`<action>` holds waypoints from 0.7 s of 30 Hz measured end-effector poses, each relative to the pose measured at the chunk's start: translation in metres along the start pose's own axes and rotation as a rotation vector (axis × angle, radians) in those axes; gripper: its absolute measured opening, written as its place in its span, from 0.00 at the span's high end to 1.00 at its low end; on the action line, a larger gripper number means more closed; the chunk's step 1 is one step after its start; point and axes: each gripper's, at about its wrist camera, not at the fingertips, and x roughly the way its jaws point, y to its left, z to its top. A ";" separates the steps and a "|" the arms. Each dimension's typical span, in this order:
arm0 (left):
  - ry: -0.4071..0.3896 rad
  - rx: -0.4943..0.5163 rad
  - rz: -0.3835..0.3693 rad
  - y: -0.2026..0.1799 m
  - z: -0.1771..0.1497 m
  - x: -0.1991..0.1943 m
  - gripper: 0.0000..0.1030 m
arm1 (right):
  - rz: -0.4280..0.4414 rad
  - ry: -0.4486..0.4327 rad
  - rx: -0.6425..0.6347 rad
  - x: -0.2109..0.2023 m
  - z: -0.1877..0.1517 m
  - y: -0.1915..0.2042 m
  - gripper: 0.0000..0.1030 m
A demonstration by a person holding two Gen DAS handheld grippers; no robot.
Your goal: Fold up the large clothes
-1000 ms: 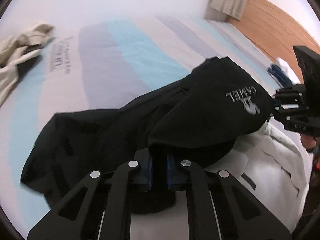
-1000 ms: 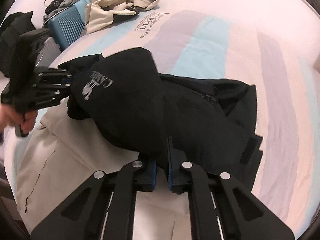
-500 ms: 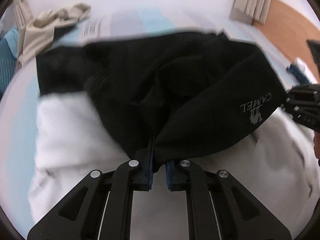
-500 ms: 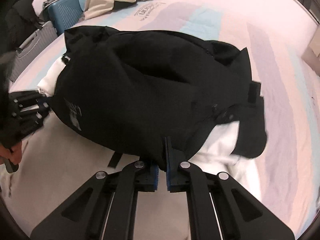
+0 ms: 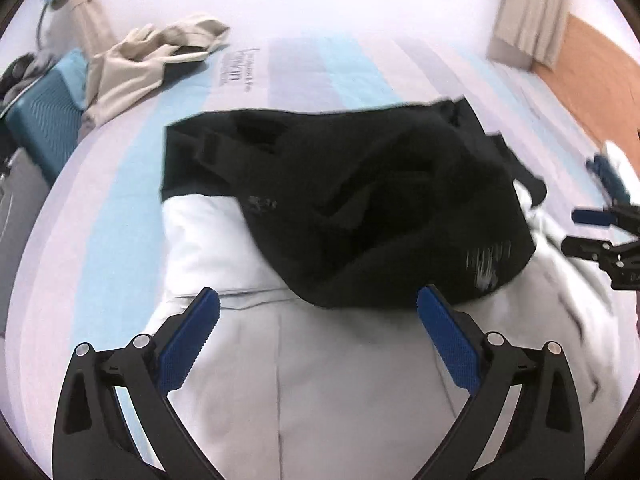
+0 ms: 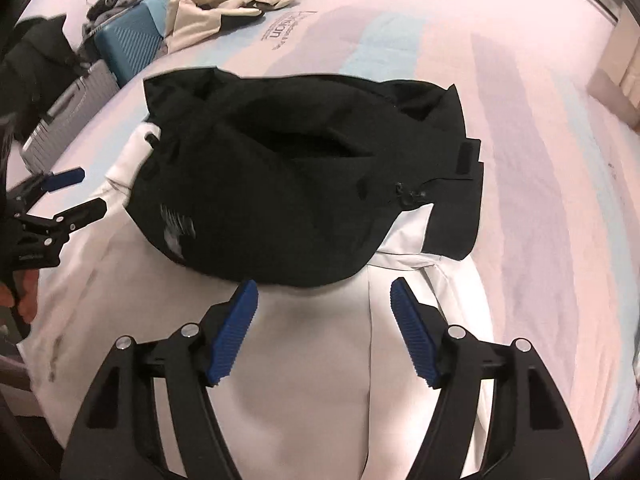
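Note:
A black jacket (image 5: 360,208) (image 6: 300,184) with a pale logo lies doubled over on a white garment (image 5: 320,380) (image 6: 304,360) spread on the bed. My left gripper (image 5: 318,292) hovers just short of the jacket's near edge. Its jaws are opening wide, with nothing pressed between the blue pads. My right gripper (image 6: 324,285) is at the same edge further along, jaws also opening and clear of the cloth. Each gripper shows in the other's view, the right gripper (image 5: 588,232) at the right and the left gripper (image 6: 74,194) at the left, held by a hand (image 6: 24,300).
The bed carries a pastel striped sheet (image 5: 320,72). A crumpled beige garment (image 5: 152,56) (image 6: 224,12) lies at its far left corner. A teal suitcase (image 5: 44,128) (image 6: 128,48) and a grey suitcase (image 6: 60,128) stand beside the bed. A curtain (image 5: 532,12) and wooden floor (image 5: 600,80) are at the far right.
Both grippers carried the black jacket's edge over onto the white garment, then let it go. Their jaws went from shut on the cloth to open, and the jacket now lies folded.

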 end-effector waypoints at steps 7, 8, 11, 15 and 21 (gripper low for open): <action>-0.058 0.041 -0.084 -0.018 0.044 0.019 0.06 | 0.055 -0.042 0.032 0.013 0.051 -0.010 0.43; -0.041 0.062 -0.100 -0.023 0.047 0.031 0.06 | 0.076 -0.028 0.042 0.023 0.056 -0.011 0.43; 0.001 0.098 -0.118 -0.037 0.045 0.067 0.06 | 0.129 0.028 0.071 0.059 0.060 -0.010 0.45; 0.089 0.017 -0.129 -0.035 0.020 0.115 0.06 | 0.088 0.075 0.068 0.097 0.041 -0.005 0.49; 0.098 0.027 -0.067 -0.046 0.004 0.130 0.05 | 0.064 0.109 0.066 0.126 0.028 0.000 0.50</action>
